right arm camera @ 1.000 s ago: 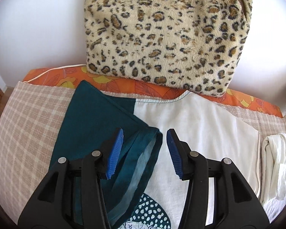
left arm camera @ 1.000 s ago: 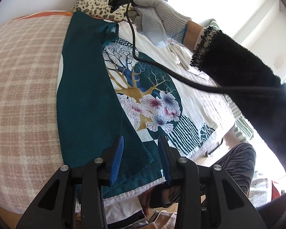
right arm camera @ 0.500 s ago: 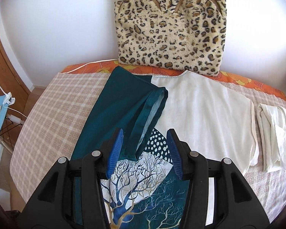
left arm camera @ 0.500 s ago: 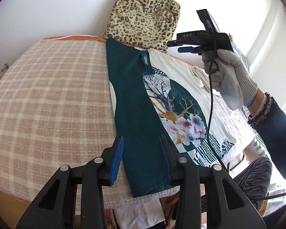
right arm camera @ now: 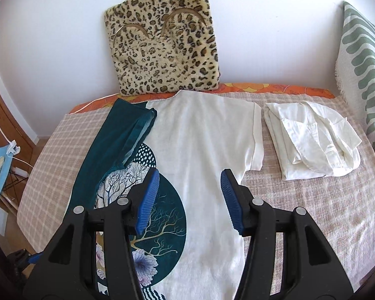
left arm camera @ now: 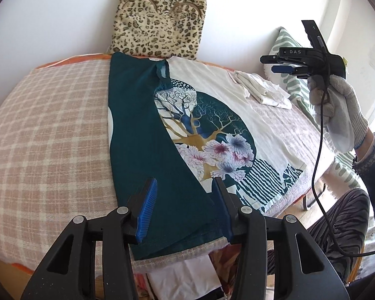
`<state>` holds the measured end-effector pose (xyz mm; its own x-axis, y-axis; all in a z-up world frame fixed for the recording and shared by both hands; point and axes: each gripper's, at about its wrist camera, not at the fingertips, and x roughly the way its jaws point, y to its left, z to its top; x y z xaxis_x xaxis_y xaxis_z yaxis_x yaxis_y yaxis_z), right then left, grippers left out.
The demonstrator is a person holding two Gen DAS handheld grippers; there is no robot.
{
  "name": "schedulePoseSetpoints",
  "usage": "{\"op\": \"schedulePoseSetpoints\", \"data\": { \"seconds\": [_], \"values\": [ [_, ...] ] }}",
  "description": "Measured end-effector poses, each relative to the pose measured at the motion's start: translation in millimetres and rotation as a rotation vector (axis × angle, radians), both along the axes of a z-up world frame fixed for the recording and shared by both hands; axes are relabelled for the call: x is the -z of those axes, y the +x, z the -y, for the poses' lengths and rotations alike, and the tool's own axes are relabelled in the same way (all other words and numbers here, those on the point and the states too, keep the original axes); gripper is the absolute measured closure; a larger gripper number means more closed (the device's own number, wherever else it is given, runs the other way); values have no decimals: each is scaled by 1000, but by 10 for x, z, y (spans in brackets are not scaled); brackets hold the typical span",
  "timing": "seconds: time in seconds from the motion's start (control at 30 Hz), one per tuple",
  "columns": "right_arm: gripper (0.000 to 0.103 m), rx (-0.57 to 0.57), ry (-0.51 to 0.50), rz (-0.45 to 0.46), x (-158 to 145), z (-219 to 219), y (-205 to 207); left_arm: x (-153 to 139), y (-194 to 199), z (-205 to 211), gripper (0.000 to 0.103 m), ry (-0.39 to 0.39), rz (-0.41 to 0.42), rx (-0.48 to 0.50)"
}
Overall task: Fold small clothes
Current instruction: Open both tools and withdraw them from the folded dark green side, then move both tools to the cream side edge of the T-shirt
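Folding of the printed T-shirt (right arm camera: 202, 150) is partway: its teal side (left arm camera: 140, 135) is already laid over, directly ahead of the left gripper (left arm camera: 185, 207), while the white sleeve side (right arm camera: 252, 135) just ahead of the right gripper (right arm camera: 190, 197) remains flat. Both grippers' jaws have just been opening and hold nothing. A folded white shirt (right arm camera: 310, 140) lies to the right.

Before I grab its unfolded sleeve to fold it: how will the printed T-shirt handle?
The printed T-shirt is probably floppy: its teal side already lies folded flat. Likely light, so it may slide on the checked blanket.
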<state>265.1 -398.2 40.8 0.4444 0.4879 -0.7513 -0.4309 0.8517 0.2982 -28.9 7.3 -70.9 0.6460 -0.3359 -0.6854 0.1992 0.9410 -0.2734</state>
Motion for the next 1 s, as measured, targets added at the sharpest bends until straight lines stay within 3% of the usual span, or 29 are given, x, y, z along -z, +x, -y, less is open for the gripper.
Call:
{"op": "schedulePoseSetpoints", "data": {
  "seconds": [0.1, 0.23, 0.5, 0.7, 0.83, 0.93, 1.0],
  "values": [
    [49, 27, 0, -2, 4, 312, 39, 27, 32, 209, 59, -14, -2, 33],
    [48, 69, 25, -13, 40, 709, 130, 7, 50, 588, 59, 31, 25, 97],
    [48, 39, 140, -73, 61, 1231, 451, -31, 144, 1348, 59, -18, 46, 222],
    [36, 14, 167, -80, 10, 1481, 711, 26, 270, 1960, 59, -2, 35, 338],
    [35, 3, 169, -78, -18, 1527, 905, 161, 347, 2329, 58, 24, 1, 399],
    [35, -18, 173, -76, -7, 1476, 1063, 281, 410, 2526, 49, 21, -51, 418],
    [35, -31, 175, -73, 15, 1409, 1161, 348, 447, 2629, 48, 51, -66, 416]
  ]
}}
